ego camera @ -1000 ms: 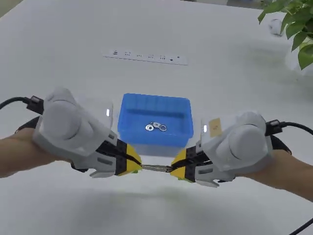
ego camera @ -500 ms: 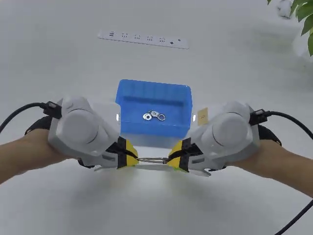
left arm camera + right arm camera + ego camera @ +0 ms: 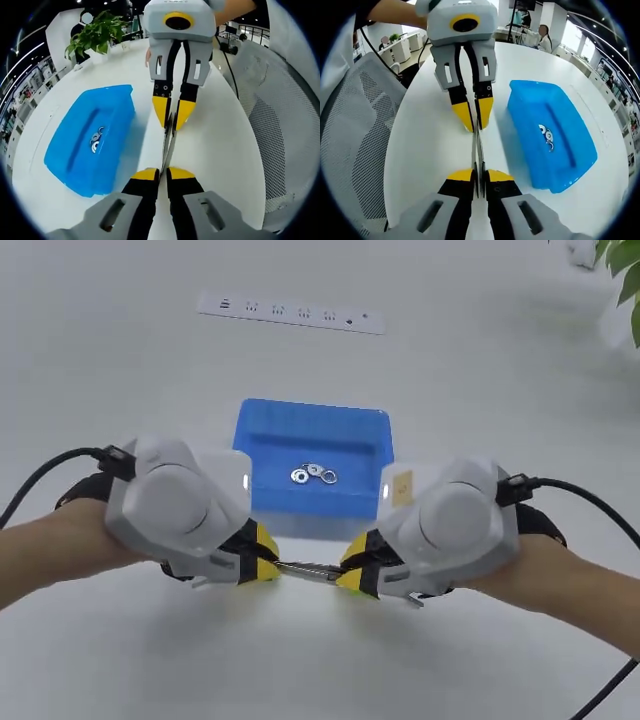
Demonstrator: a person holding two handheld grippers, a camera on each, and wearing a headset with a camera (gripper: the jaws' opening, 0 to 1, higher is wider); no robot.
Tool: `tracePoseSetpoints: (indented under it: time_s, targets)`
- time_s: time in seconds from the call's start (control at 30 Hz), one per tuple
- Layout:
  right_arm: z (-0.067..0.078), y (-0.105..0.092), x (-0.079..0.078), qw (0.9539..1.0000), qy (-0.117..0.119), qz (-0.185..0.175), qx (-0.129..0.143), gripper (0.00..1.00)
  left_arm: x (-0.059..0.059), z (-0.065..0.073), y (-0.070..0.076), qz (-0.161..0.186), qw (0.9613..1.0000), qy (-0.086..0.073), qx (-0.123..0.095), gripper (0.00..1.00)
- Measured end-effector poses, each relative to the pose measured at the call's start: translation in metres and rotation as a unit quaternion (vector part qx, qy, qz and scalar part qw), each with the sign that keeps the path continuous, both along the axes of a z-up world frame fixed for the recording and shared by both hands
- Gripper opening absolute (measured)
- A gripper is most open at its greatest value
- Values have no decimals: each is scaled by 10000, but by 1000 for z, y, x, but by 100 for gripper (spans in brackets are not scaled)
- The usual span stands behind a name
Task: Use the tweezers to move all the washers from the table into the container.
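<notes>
A blue container [image 3: 262,445] stands on the white table with a few washers [image 3: 314,475] lying in it. Just in front of it, thin metal tweezers [image 3: 310,568] span the gap between my two grippers. My left gripper [image 3: 270,562] is shut on one end and my right gripper [image 3: 348,572] is shut on the other, their yellow tips facing each other. In the left gripper view the tweezers [image 3: 167,142] run from my own jaws to the right gripper [image 3: 173,112], with the container [image 3: 75,155] to the left. In the right gripper view the tweezers [image 3: 477,147] reach the left gripper [image 3: 472,117].
A white power strip [image 3: 290,313] lies on the table beyond the container. Plant leaves [image 3: 625,270] hang in at the far right corner. A mesh chair [image 3: 280,115] stands by the table's near edge. Black cables trail from both grippers.
The head camera has tilted, so the picture has shifted. Both grippers stay shut on the tweezers, close together in front of the container.
</notes>
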State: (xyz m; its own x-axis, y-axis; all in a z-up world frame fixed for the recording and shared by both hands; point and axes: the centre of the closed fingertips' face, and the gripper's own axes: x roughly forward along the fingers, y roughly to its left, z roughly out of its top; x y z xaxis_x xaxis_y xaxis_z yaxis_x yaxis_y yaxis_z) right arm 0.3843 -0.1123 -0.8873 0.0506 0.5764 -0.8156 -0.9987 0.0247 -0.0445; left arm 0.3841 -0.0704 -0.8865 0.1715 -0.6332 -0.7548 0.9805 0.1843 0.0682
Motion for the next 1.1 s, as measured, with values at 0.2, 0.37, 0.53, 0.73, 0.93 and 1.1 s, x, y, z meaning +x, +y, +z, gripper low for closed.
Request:
tracePoseSetpoints:
  time_s: [0.2, 0.37, 0.53, 0.73, 0.93, 1.1]
  targets:
    - [-5, -5, -1, 9998, -75, 30, -161, 13, -1, 0, 6, 46, 9999, 64, 100, 14]
    - [-3, -7, 1, 9998, -102, -170, -73, 17, -2, -1, 14, 199, 9996, 96, 203, 16]
    - [15, -11, 3, 9955, -26, -845, 425, 18, -6, 23, 16, 726, 9969, 101, -303, 16]
    - [45, -24, -10, 9780, 330, -1541, 1366, 25, -19, 54, 21, 1153, 9872, 256, -1069, 21]
    - [82, -40, -29, 9575, 284, -1904, 2149, 35, -47, 88, 22, 1231, 9798, 151, -1566, 39]
    - [113, -38, -40, 9370, 51, -2119, 2776, 64, -72, 101, 16, 1233, 9761, 266, -1772, 69]
